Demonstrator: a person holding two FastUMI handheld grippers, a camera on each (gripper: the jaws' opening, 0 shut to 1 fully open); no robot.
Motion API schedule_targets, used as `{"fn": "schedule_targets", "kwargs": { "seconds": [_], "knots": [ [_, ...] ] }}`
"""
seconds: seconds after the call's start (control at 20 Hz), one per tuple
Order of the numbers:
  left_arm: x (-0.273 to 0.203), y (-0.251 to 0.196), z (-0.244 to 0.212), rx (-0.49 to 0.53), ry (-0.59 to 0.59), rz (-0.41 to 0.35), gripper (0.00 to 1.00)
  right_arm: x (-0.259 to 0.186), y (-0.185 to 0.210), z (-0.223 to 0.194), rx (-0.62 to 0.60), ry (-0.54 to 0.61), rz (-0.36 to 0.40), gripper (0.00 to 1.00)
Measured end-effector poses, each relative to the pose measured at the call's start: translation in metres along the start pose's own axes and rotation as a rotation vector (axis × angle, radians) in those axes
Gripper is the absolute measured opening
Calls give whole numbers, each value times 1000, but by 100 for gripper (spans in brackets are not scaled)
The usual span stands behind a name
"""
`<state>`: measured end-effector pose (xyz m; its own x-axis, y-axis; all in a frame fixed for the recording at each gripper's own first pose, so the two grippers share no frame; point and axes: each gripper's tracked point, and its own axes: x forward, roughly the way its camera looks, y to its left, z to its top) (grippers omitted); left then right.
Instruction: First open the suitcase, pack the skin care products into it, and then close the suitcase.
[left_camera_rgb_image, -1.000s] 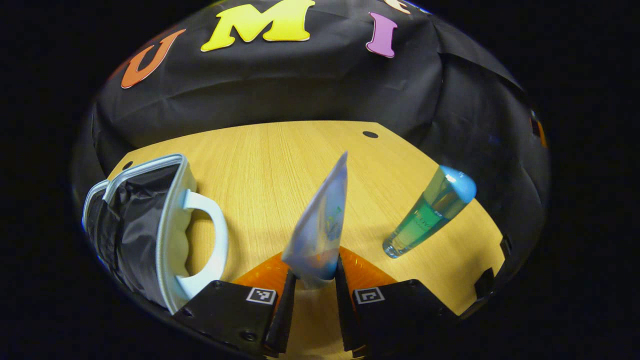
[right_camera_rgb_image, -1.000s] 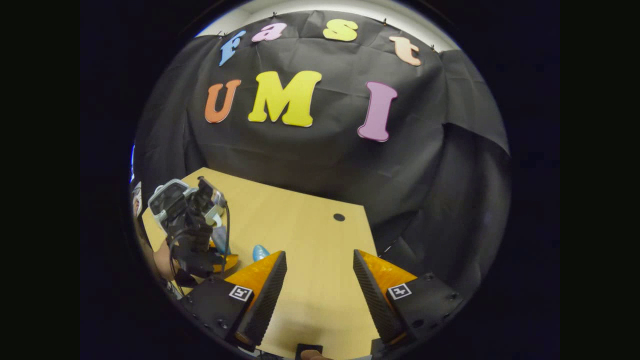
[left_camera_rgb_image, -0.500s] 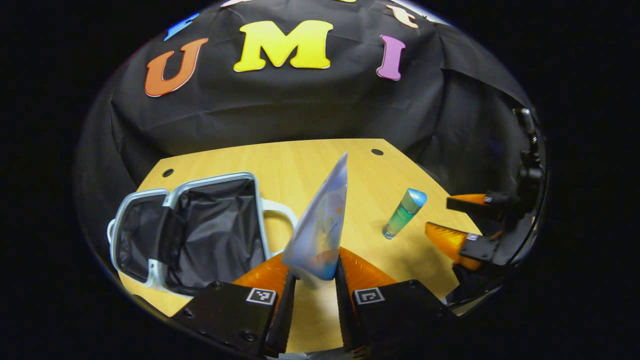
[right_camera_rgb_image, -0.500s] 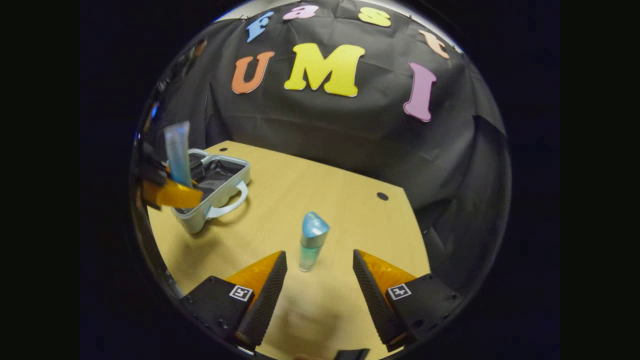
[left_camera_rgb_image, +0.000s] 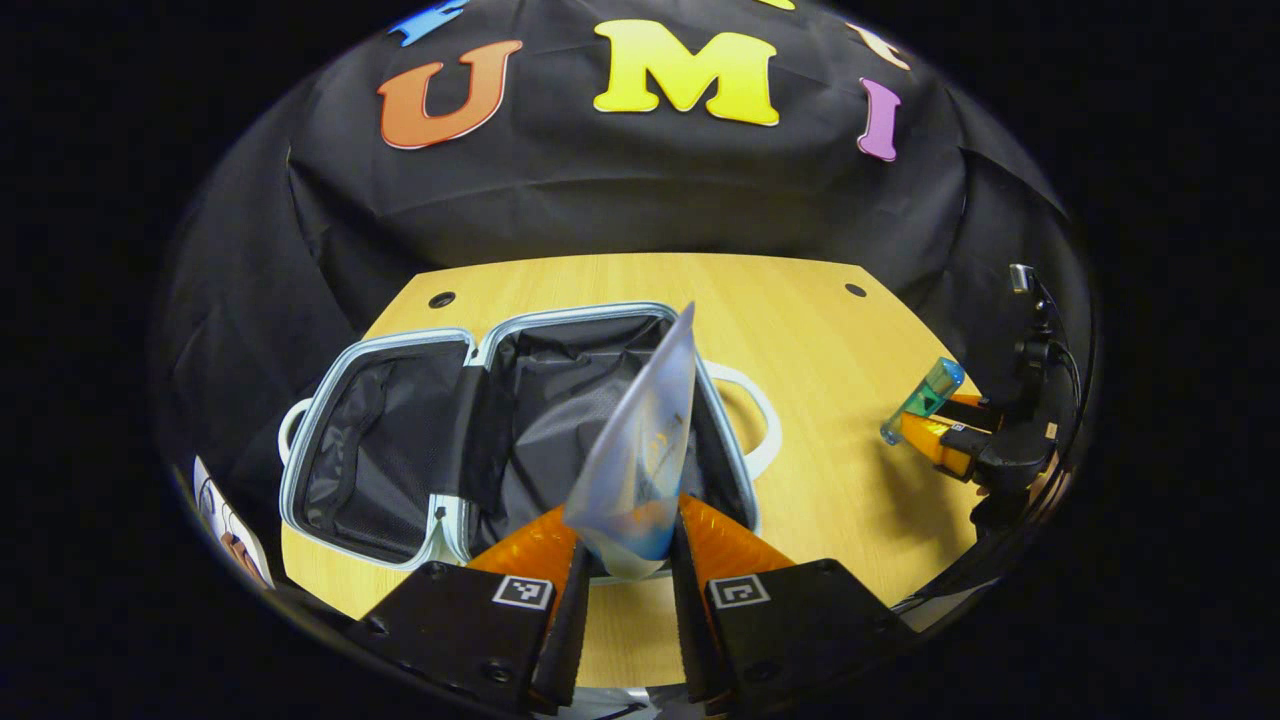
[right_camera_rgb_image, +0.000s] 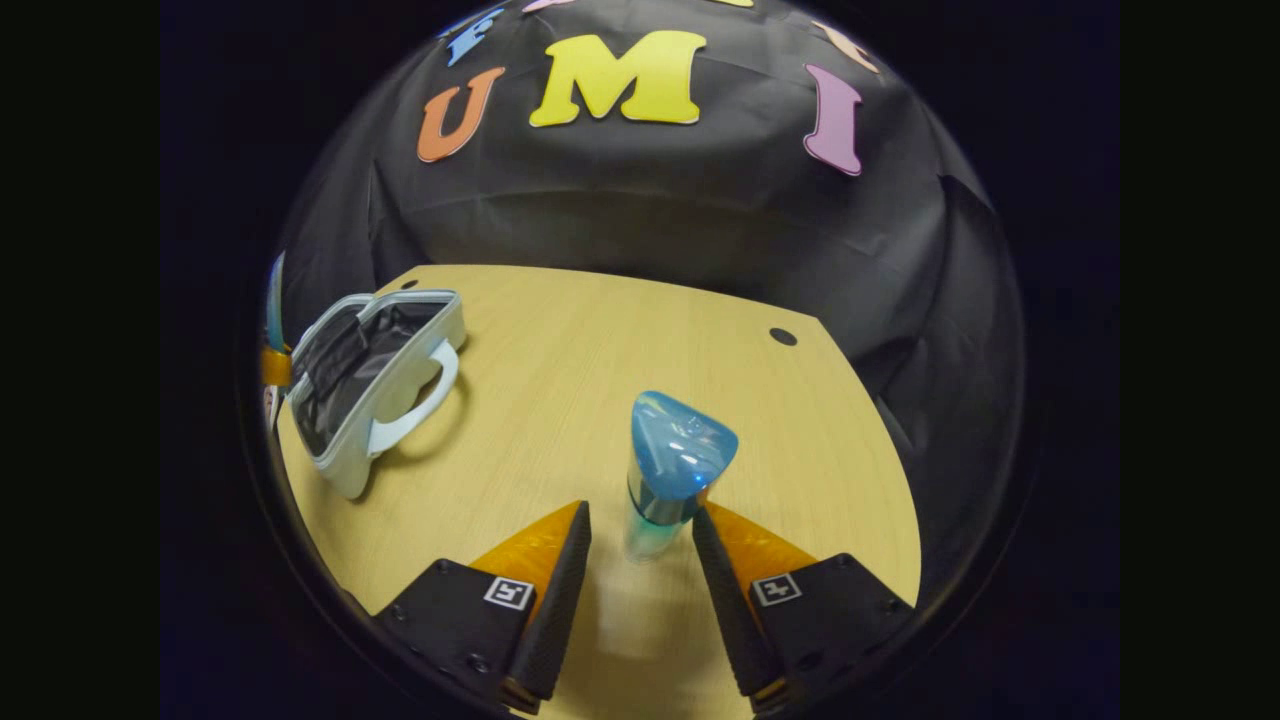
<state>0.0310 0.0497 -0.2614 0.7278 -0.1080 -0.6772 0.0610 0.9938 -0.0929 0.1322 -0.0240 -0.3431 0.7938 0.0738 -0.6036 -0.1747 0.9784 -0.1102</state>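
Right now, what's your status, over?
Left hand-held gripper shut on tube, above open suitcase. Right hand-held gripper straddling bottle, not clamped. Nothing blocking.

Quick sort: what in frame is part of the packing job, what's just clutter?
Part of the job:
- suitcase, open on the table
- tube, held by the left gripper over the suitcase
- blue-capped bottle, standing between the right gripper fingers

Just around:
- wooden table
- printed item at table edge, too cut off to identify

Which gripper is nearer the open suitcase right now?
Left. The left gripper holds a tube just above the suitcase; the right gripper is well off to its side, around the bottle.
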Motion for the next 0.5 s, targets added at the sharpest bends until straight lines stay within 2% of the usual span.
{"fn": "schedule_targets", "kwargs": {
  "seconds": [0.2, 0.5],
  "knots": [
    [13, 14, -4, -9, 36, -19, 43, 10, 1, 2, -6, 6, -26, 45],
    [38, 30, -5, 24, 119, -46, 42, 8, 16, 3, 19, 14, -24, 37]
  ]
}}
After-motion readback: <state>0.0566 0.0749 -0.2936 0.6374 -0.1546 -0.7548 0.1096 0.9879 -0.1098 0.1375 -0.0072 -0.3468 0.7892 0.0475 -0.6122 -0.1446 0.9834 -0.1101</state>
